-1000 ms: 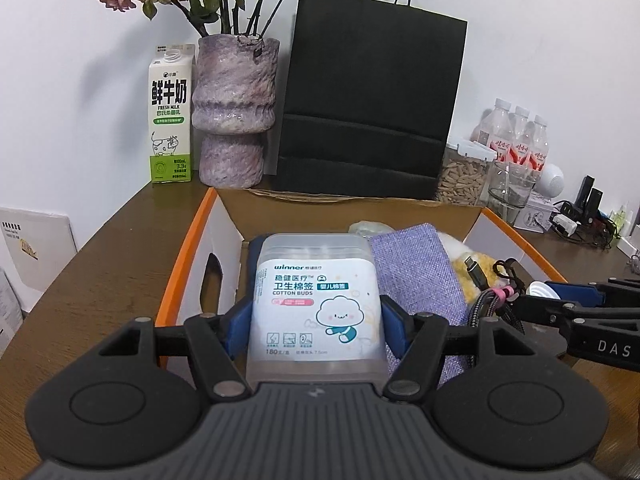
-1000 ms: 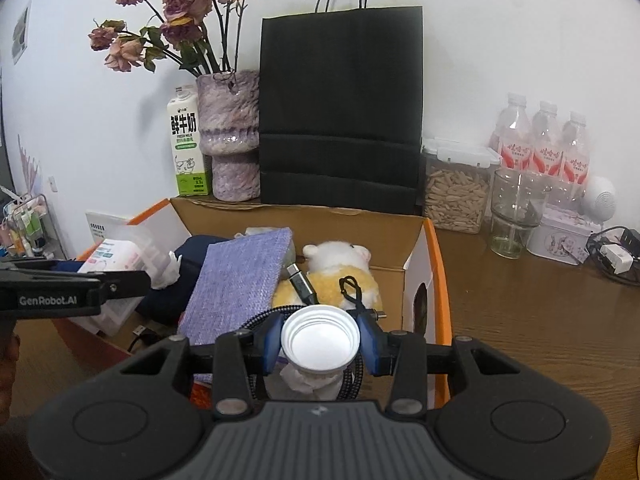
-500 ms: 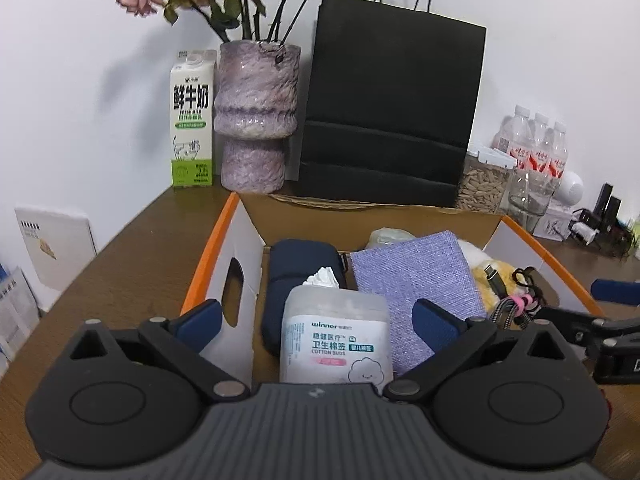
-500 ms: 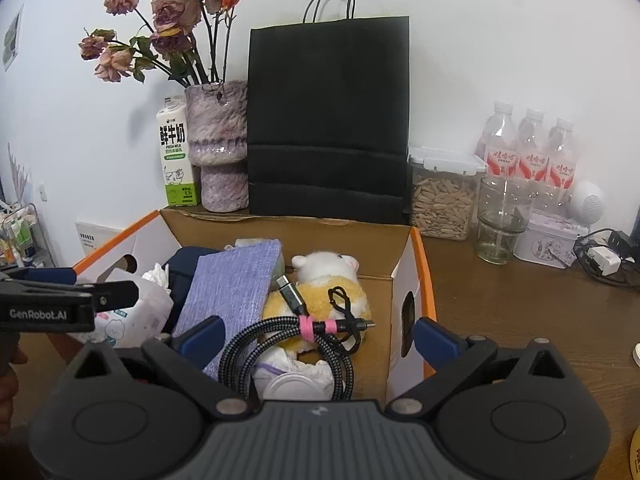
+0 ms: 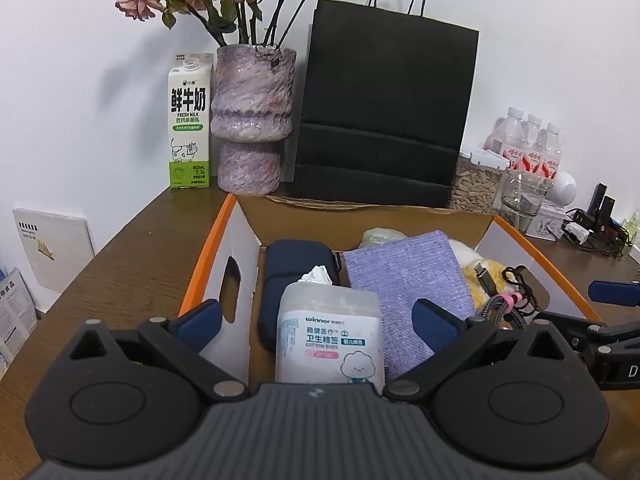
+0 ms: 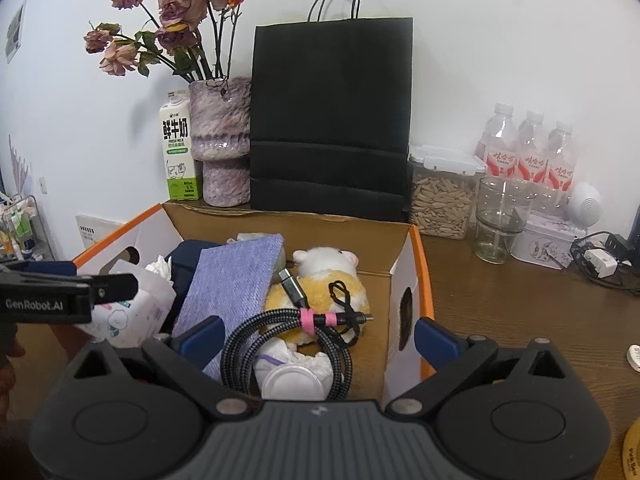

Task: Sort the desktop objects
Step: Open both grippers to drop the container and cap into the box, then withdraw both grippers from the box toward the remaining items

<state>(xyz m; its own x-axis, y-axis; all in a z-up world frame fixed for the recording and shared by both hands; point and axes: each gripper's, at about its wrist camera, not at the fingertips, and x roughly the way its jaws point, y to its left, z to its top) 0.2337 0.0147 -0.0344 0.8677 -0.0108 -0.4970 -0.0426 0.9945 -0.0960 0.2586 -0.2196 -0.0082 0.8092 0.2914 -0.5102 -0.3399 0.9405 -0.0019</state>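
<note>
Left wrist – left gripper [image 5: 316, 322] wide, gripping nothing.

The cardboard box [image 6: 404, 280] is open on top, so entry from above is free, but its floor is nearly covered: a cotton bud tub [image 5: 330, 340] at the near left corner, a navy case [image 5: 296, 264] behind it, a purple pouch [image 6: 236, 284] leaning across the middle, and a plush toy [image 6: 320, 280] with a coiled cable [image 6: 280, 340] and a white cup [image 6: 290, 378] on the right. Behind the box, a black paper bag [image 6: 332, 120], a vase [image 6: 220, 140] and a milk carton [image 6: 178, 148] close off the back. Right of the box the surface [image 6: 500, 300] lies bare up to a glass [image 6: 500, 220] and a seed jar [image 6: 442, 196]. Left of the box the surface is bare too.
</note>
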